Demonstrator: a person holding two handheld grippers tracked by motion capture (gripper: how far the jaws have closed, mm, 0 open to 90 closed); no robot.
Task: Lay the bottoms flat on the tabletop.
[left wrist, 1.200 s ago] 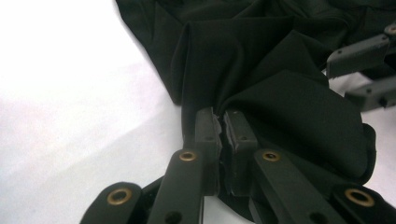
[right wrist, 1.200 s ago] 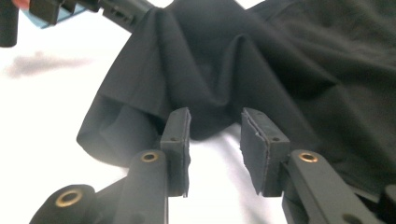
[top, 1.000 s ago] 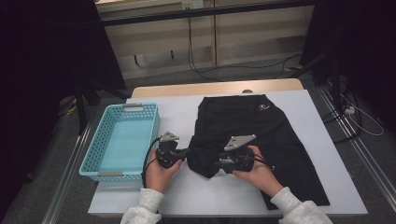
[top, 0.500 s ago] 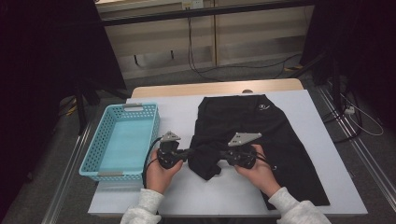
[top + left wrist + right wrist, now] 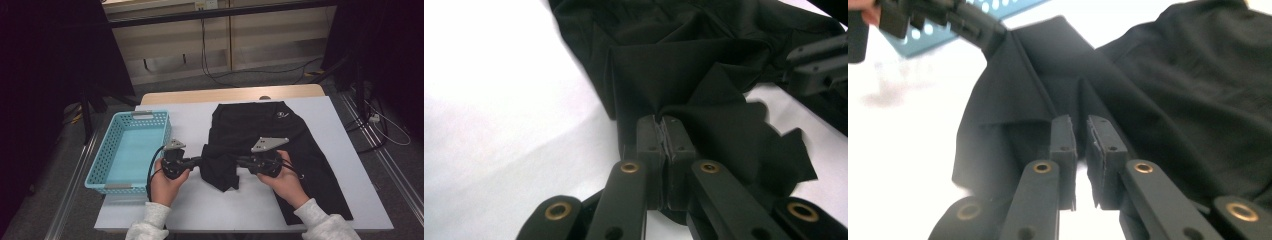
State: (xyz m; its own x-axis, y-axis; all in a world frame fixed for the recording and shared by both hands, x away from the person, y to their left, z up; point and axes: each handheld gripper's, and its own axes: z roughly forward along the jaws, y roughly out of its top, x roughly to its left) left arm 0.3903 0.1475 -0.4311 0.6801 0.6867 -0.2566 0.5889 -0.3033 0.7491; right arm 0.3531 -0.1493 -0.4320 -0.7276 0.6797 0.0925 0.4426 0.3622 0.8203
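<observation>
Two tongs meet at a black garment's bunched corner: left tongs (image 5: 663,131) pinched tight on a fabric fold, right tongs (image 5: 1082,135) slightly parted after just reopening, cloth beneath, grip unclear. Black garment (image 5: 280,145) spreads across the white tabletop (image 5: 190,122), turquoise basket (image 5: 132,150) just beside.

Black garment (image 5: 295,150) with a small white logo, light-blue perforated basket (image 5: 127,150), white table (image 5: 190,125) — black claws.

Looks like a lab or test room to me. The white bench (image 5: 200,210) sits on metal floor rails (image 5: 75,190), and behind the bench loose cables (image 5: 215,75) trail over grey carpet beside dark curtains (image 5: 50,75).
</observation>
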